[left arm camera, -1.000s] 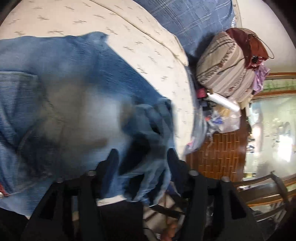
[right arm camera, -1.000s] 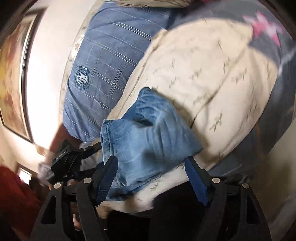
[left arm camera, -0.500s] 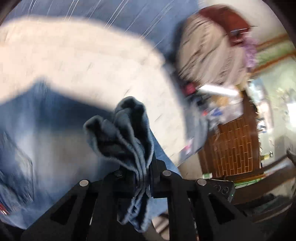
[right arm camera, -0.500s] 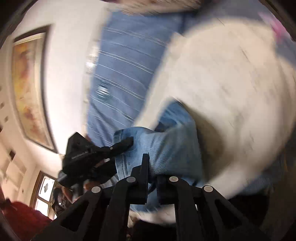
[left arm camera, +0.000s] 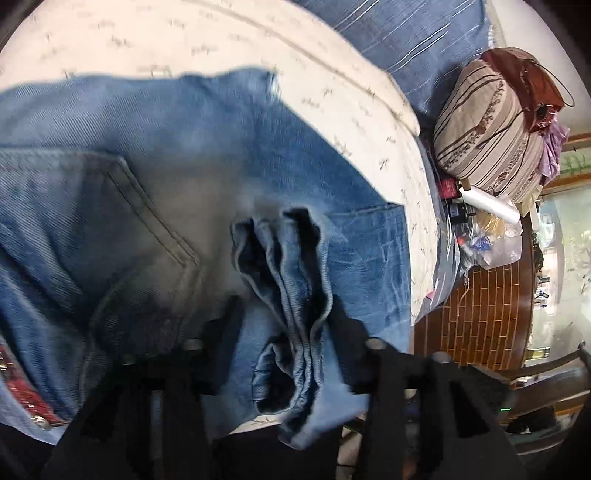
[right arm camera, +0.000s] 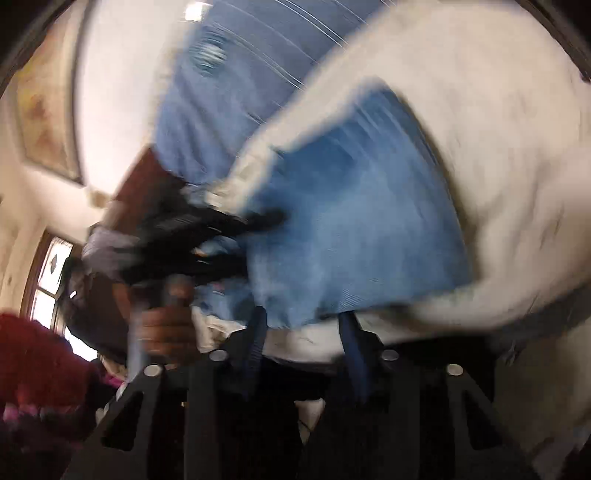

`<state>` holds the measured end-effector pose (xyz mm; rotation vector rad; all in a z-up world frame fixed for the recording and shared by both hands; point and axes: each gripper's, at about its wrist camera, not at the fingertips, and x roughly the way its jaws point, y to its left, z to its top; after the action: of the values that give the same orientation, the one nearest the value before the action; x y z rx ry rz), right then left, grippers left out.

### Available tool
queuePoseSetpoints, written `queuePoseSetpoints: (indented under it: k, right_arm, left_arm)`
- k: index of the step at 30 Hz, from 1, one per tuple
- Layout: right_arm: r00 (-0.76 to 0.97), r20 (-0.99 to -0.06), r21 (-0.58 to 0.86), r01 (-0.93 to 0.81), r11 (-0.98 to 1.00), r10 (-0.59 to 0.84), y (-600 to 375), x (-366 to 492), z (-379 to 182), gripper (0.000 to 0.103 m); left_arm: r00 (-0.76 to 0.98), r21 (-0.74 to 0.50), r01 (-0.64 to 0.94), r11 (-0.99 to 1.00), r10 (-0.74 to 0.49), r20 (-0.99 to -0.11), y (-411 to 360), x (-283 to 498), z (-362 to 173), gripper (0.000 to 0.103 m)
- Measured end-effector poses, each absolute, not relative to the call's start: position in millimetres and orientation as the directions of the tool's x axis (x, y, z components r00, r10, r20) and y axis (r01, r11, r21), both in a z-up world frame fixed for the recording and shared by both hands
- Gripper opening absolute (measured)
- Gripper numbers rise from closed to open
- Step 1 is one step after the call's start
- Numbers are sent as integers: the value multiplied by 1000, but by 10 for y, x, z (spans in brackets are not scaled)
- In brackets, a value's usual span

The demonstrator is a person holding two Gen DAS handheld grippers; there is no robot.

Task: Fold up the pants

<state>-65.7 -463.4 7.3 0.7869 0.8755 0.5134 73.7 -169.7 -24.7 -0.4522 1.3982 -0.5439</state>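
Observation:
Blue jeans (left arm camera: pixel 147 184) lie spread on a cream bed cover (left arm camera: pixel 221 37), back pocket up. A bunched fold of denim (left arm camera: pixel 291 295) stands between the fingers of my left gripper (left arm camera: pixel 286 317), whose jaws are opening; the pads stand clear of the cloth. The right wrist view is blurred: the jeans (right arm camera: pixel 351 221) lie folded on the cover, and their near edge sits at the tips of my right gripper (right arm camera: pixel 304 332), whose jaws are also opening with no pad pressing on it. The left gripper (right arm camera: pixel 275 219) shows at the pants' left side, held by a hand (right arm camera: pixel 162 328).
A blue striped pillow (left arm camera: pixel 406 33) lies at the head of the bed. To the right stand a striped cushion (left arm camera: pixel 487 125), plastic bags and clutter (left arm camera: pixel 491 236), a brick-patterned floor (left arm camera: pixel 480 306) and a wooden chair (left arm camera: pixel 546 373). A framed picture (right arm camera: pixel 44 110) hangs on the wall.
Half a second ago both grippers were shut on lifted denim. Now both have let go and stand apart, and the left one has come back down over the pants.

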Motion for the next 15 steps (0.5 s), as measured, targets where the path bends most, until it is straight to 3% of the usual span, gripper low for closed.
queuePoseSetpoints:
  k: [1,2,3,10,12,13,14,15]
  right_arm:
    - [608,-453,775,-94,625,652,-4749,-636,191,49]
    - [668,-450,751,-75,656,593,-4888,-555,277,60]
    - [686,-474,729,-45,683,552,-4952,-470,269,63]
    - [643,-664,591,138,795,382,-5121,497,-190,63]
    - [634,-676,565,121,816,375,-5047,626,-288,63]
    - [640,-670,562,105,820,377,-5012,629,-287,57]
    - [644,-638,573,30,819,423,-4975,677,-214,15]
    - [644,-638,555,5,832,422,-4921,668,-157,9]
  left_arm:
    - [93,-605,93,791,-611,-786,-1704,709,-232,55]
    - [92,-621,92,779,-627,-773,-1717,679,-228,57]
    - [84,-633,85,770,-638,-765,-1757,690,-256,57]
    - [70,-623,69,779,-627,-776,-1841,675,-273,57]
    - [81,-625,64,778,-629,-773,-1876,708,-254,56]
    - [94,-627,68,776,-631,-770,-1890,725,-229,54]
    - [112,-631,77,772,-636,-764,-1909,747,-184,50]
    - [126,-636,83,767,-642,-757,-1955,773,-141,40]
